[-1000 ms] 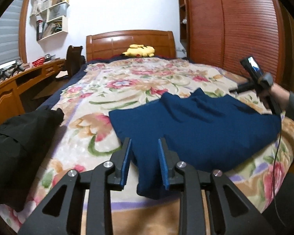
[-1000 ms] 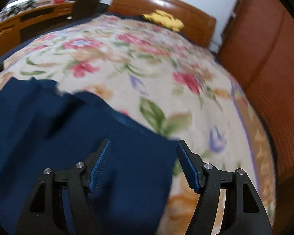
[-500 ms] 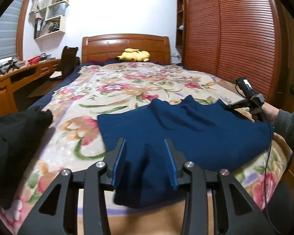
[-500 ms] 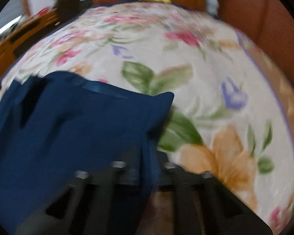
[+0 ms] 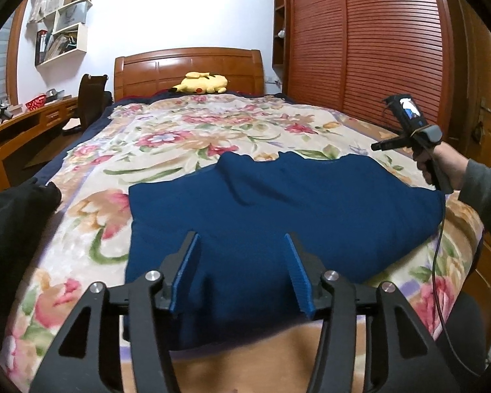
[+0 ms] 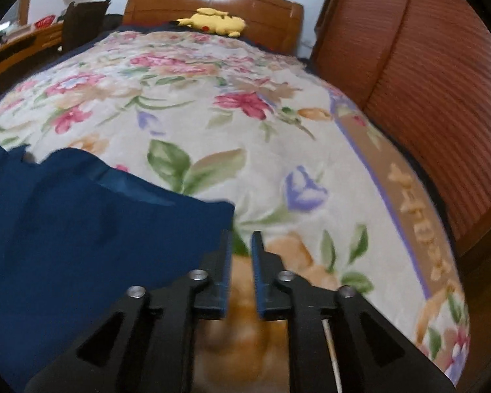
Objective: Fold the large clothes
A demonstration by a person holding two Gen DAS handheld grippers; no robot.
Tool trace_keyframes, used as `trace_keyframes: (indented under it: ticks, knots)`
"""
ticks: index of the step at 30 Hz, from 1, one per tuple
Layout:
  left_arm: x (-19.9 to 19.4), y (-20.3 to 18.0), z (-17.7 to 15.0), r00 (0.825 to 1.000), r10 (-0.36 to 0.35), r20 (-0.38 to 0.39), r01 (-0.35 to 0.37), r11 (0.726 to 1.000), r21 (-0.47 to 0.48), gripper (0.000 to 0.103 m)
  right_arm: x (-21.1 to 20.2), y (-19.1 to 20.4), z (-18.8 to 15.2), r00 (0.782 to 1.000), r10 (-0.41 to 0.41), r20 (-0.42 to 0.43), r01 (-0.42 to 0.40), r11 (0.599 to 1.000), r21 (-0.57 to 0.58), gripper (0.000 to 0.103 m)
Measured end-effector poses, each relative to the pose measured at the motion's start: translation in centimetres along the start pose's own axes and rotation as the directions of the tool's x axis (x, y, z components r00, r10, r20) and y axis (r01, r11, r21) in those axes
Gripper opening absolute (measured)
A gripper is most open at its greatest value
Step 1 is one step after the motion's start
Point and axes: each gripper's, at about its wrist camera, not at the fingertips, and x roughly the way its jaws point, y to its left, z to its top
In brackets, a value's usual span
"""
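Lying at the far left edge of the left wrist view, a black garment (image 5: 13, 222) rests on the floral bedspread (image 5: 167, 144). Right of it, across the centre of the frame, the navy blue garment (image 5: 278, 209) is spread flat on the bedspread near the foot of the bed, with a shallow crease running through its upper middle. The left gripper (image 5: 244, 270) fills the lower centre, its blue-padded fingers set wide apart over the near part of the navy fabric and closed on nothing. At upper centre a yellow plush toy (image 5: 201, 83) lies against the wooden headboard (image 5: 188, 68). At the right edge, the person's right hand (image 5: 440, 163) grips a handle just past the cloth's right corner.

In the right wrist view, the navy blue garment (image 6: 81, 229) fills the lower left, its corner ending just left of the fingertips. The right gripper (image 6: 240, 242) sits at lower centre, fingers drawn close with a narrow gap between them; bedspread shows through the gap, no cloth. A slatted wooden wardrobe (image 6: 442, 82) occupies the right.
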Motion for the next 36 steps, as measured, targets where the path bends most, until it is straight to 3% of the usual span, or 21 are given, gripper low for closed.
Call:
trace_keyframes:
  ticks: [1,4,9,15,20,25,36]
  knots:
    - [0.1,-0.1,0.0,1.0,0.0,-0.003,0.0,1.0,0.0,0.053,-0.7,0.0,-0.1,1.0,0.007,-0.001,-0.007,1.0,0.004,0.036]
    - [0.1,-0.4,-0.1,1.0,0.001,-0.006,-0.001,1.0,0.004,0.053,-3.8,0.6,-0.4,0.997,0.042,0.063,-0.041,0.999,-0.014,0.052]
    - [0.1,-0.6,-0.3,1.0,0.015,-0.005,-0.015,1.0,0.008,0.054,-8.9,3.5,-1.7,0.983,0.132,0.126,-0.123,0.99,-0.075,0.067]
    - [0.2,0.2,-0.8,0.999,0.032,-0.02,-0.032,0.999,-0.01,0.054,-13.0,8.5,-4.9,0.955,0.254,0.153,-0.232,0.961,-0.15,0.068]
    - [0.1,0.6,-1.2,0.999,0.039,-0.031,-0.039,0.999,-0.018,0.054,-13.5,12.4,-7.7,0.938,0.325,0.124,-0.304,0.939,-0.163,0.068]
    - [-0.4,0.6,-1.5,0.999,0.047,-0.023,-0.047,0.999,-0.018,0.054,-13.1,14.1,-10.2,0.947,0.305,0.102,-0.285,0.942,-0.176,0.068]
    - [-0.3,1.3,-2.8,0.994,0.097,-0.048,-0.099,0.994,-0.041,0.054,-12.1,13.2,-14.1,0.962,0.256,0.096,-0.242,0.961,-0.13,0.068]
